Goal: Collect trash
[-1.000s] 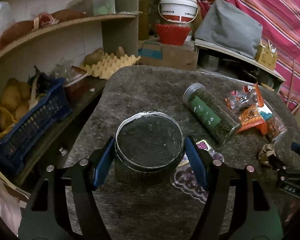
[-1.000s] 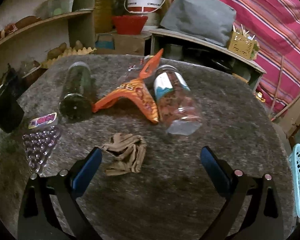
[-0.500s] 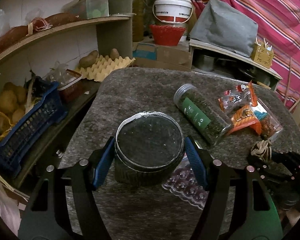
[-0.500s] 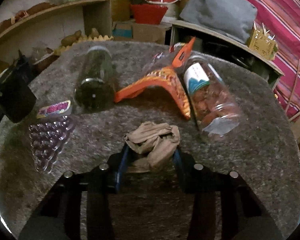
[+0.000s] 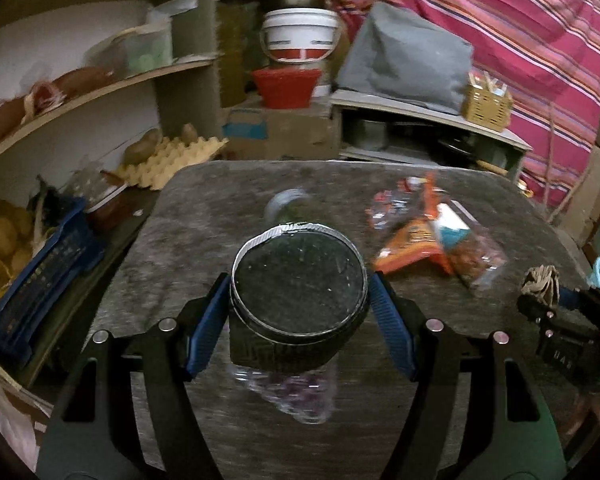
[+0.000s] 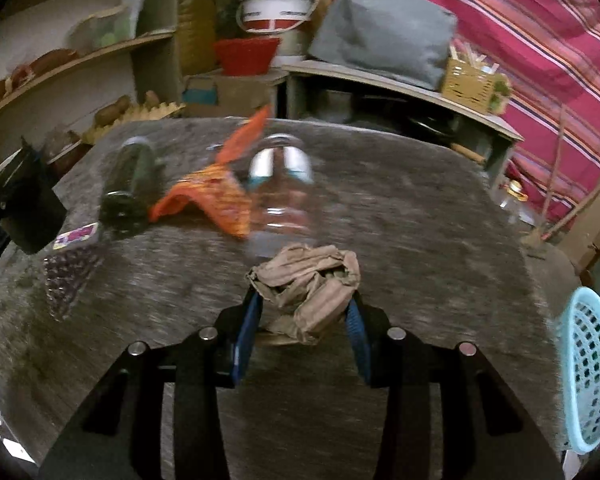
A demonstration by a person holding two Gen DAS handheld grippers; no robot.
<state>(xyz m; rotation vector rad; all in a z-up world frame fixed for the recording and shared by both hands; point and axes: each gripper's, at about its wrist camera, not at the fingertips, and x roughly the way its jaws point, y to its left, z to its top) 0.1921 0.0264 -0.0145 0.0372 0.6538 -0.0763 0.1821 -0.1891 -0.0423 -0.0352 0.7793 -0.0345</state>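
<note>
My left gripper is shut on a dark round container with a silver rim, held above the grey table. My right gripper is shut on a crumpled brown paper and holds it above the table; it also shows at the right of the left wrist view. On the table lie an orange snack wrapper, a clear jar on its side, a dark jar on its side and a clear blister pack.
A light blue basket stands off the table's right edge. Shelves at the left hold an egg tray and a blue crate of potatoes. A white bucket and a red bowl stand behind the table.
My right gripper closed on the crumpled brown paper and lifted it off the table, moving right. My left gripper keeps the dark container and has shifted right over the blister pack.
</note>
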